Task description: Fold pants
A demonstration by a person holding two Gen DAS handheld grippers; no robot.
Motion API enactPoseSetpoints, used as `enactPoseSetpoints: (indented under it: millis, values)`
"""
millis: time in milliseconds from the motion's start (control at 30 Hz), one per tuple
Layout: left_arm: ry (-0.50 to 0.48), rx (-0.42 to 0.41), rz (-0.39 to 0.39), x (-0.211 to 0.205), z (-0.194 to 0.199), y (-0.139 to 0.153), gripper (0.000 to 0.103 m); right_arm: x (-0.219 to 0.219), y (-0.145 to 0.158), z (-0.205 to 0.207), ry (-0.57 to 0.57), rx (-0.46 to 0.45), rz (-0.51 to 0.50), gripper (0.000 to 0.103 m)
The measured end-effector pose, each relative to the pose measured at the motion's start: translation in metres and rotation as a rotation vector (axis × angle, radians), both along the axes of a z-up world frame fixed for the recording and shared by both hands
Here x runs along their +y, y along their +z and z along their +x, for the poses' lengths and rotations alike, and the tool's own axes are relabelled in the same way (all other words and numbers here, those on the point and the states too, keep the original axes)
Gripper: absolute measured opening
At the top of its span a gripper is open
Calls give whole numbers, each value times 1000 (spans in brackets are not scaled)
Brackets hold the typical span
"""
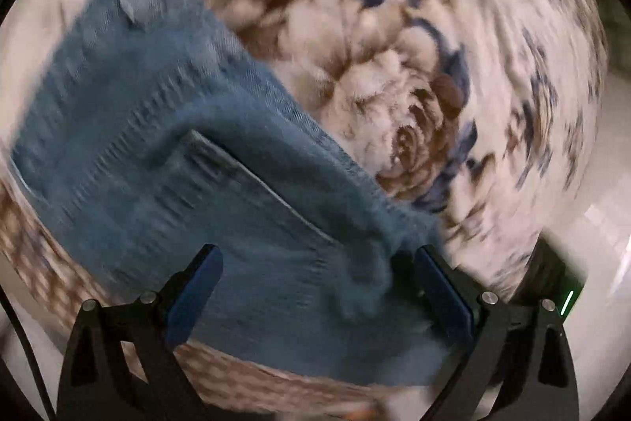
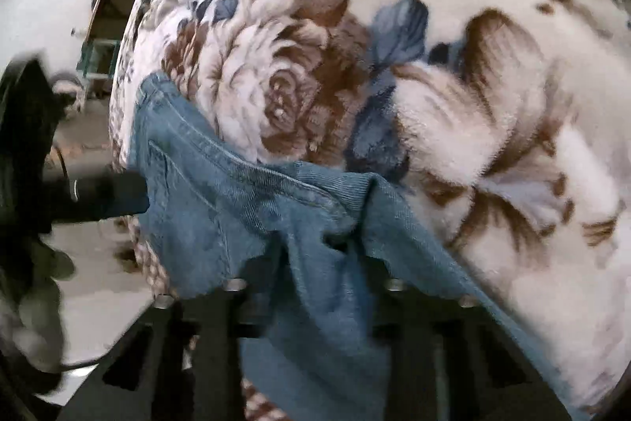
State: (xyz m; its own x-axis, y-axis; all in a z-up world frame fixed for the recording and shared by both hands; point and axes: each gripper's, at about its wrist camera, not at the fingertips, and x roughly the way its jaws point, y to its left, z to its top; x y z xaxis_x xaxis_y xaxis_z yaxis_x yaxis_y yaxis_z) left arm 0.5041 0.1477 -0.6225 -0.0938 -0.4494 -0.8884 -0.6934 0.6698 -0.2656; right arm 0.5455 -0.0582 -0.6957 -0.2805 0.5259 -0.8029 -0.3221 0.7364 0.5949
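Note:
Blue denim pants (image 1: 165,160) lie on a floral blanket, blurred in the left wrist view, with a pocket seam running diagonally. My left gripper (image 1: 319,287) hovers over them, its blue-padded fingers (image 1: 197,283) spread wide and open; a raised fold of denim sits close to the right-hand finger. In the right wrist view the pants (image 2: 236,192) are bunched and lifted at the near edge. My right gripper (image 2: 315,251) has its jaws close together with a pinch of denim between them, and the cloth drapes over the fingers and hides their tips.
The blanket (image 2: 453,46) is white plush with brown roses and blue leaves and spreads far to the right. Its edge drops to a pale floor (image 2: 90,275) at the left. A dark blurred shape (image 2: 106,192) touches the pants' left edge there.

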Motion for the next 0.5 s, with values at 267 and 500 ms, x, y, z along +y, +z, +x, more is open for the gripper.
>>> enactPoseSetpoints:
  millis: [267,500]
  values:
    - [93,196,-28,-7,13,-41,99,-25,50,-44,11,-72,201,11]
    - [-20,197,99,-19,3,-46,43,-5,46,-61,94,-52,246,11]
